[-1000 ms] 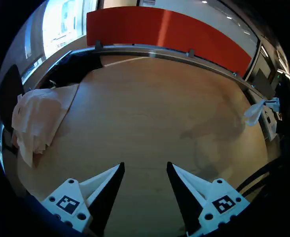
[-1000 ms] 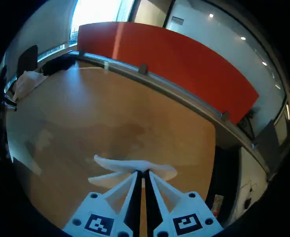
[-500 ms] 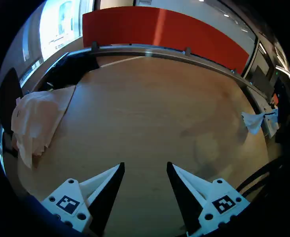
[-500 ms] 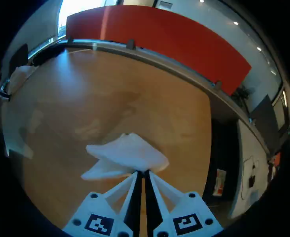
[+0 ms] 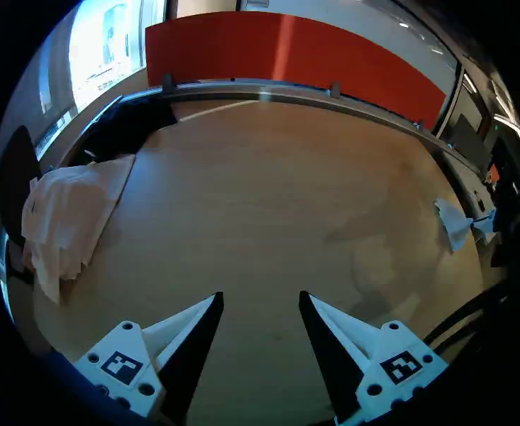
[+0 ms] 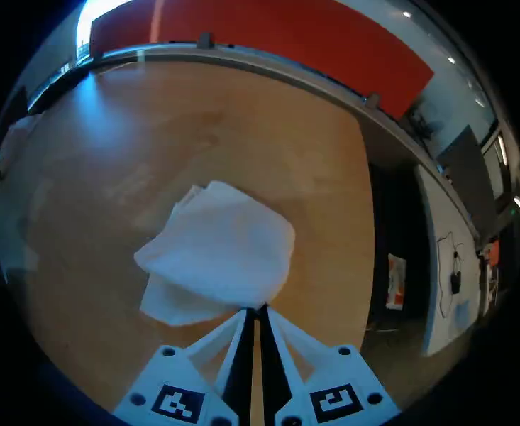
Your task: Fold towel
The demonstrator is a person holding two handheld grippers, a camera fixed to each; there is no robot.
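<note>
A white towel hangs from my right gripper, which is shut on its near edge; the cloth spreads out in front of the fingers over the wooden table. In the left gripper view the same towel shows small at the far right edge of the table, held by the other gripper. My left gripper stands open above the wooden table, with nothing between its fingers.
A pile of pale cloths lies at the table's left side. A dark bag sits at the back left. A metal rail and a red panel bound the far edge. The floor drops off past the right edge.
My right gripper has tilted downward with the towel, and the cloth now hangs unfurled and spread wider before it. The left gripper has barely moved.
</note>
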